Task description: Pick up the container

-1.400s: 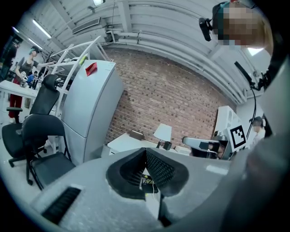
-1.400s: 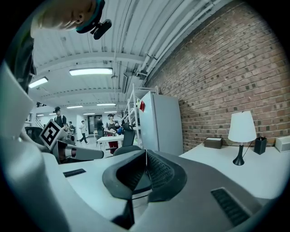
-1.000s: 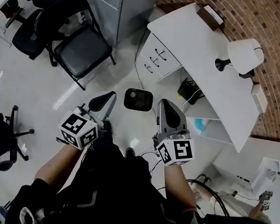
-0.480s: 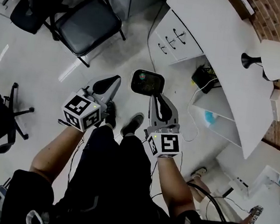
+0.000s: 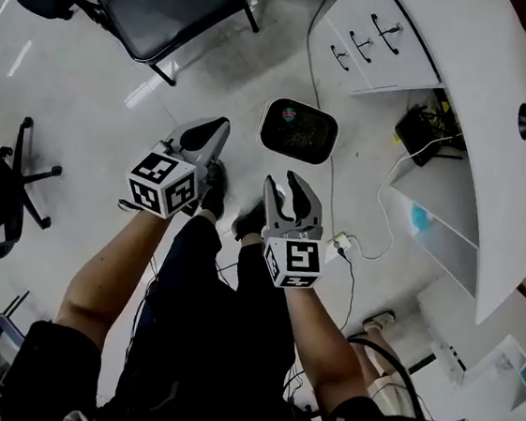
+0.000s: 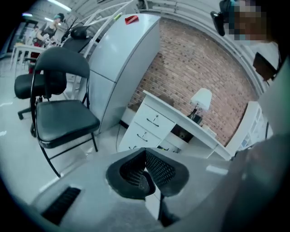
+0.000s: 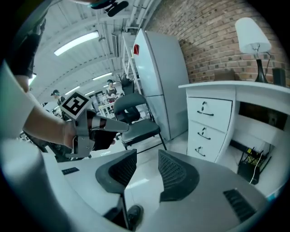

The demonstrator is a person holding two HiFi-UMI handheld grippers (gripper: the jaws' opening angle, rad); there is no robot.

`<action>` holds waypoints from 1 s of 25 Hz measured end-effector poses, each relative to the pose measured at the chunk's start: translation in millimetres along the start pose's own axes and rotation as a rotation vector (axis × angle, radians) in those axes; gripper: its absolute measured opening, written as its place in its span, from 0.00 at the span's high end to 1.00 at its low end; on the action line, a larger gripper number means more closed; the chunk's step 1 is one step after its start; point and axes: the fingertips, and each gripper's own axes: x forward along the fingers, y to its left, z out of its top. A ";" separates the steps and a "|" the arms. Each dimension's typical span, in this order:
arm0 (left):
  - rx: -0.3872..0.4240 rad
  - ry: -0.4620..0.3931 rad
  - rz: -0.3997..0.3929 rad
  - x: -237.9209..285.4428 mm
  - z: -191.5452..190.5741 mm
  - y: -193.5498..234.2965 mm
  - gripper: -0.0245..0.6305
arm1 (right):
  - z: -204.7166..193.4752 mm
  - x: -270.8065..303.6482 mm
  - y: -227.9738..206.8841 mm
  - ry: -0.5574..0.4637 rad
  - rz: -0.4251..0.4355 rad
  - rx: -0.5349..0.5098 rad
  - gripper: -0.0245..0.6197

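The container (image 5: pixel 298 130) is a dark, rounded-square bin with a pale rim, standing on the white floor with some litter inside. It shows only in the head view. My left gripper (image 5: pixel 211 134) hangs to its left, jaws shut with nothing between them; its pads (image 6: pixel 146 168) meet in the left gripper view. My right gripper (image 5: pixel 287 185) sits just short of the bin's near side. Its jaws are opening and nothing is between them, with the pads (image 7: pixel 174 171) clearly apart. The left gripper (image 7: pixel 118 127) also shows in the right gripper view.
A black folding chair (image 5: pixel 174 1) stands at the far left. A white desk (image 5: pixel 472 115) with drawers (image 5: pixel 377 34) curves along the right, with cables (image 5: pixel 342 248) on the floor beside it. An office chair base (image 5: pixel 23 178) is at the left edge. A grey cabinet (image 6: pixel 118 68) stands beyond the chair.
The right gripper's jaws have parted from shut. The view has tilted, so the container sits lower and nearer in the picture. Both grippers stay short of it.
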 end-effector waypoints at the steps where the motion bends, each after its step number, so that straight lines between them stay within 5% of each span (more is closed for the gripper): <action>1: -0.023 0.010 0.006 9.5 -13.4 8.7 0.95 | -12.9 7.0 -0.4 0.012 0.009 0.010 0.78; 7: -0.160 0.056 0.006 62.4 -85.4 47.6 0.95 | -69.3 34.9 -18.8 0.031 -0.002 0.084 0.76; 14: -0.174 0.106 -0.021 119.5 -157.7 106.7 0.95 | -108.7 73.0 -41.8 -0.034 0.013 0.105 0.74; 21: -0.182 0.150 -0.045 189.6 -225.3 166.8 0.95 | -134.0 110.2 -62.7 -0.084 0.087 0.021 0.70; 25: -0.176 0.187 -0.157 230.1 -265.5 176.8 0.95 | -149.4 123.2 -90.7 -0.070 0.082 -0.055 0.69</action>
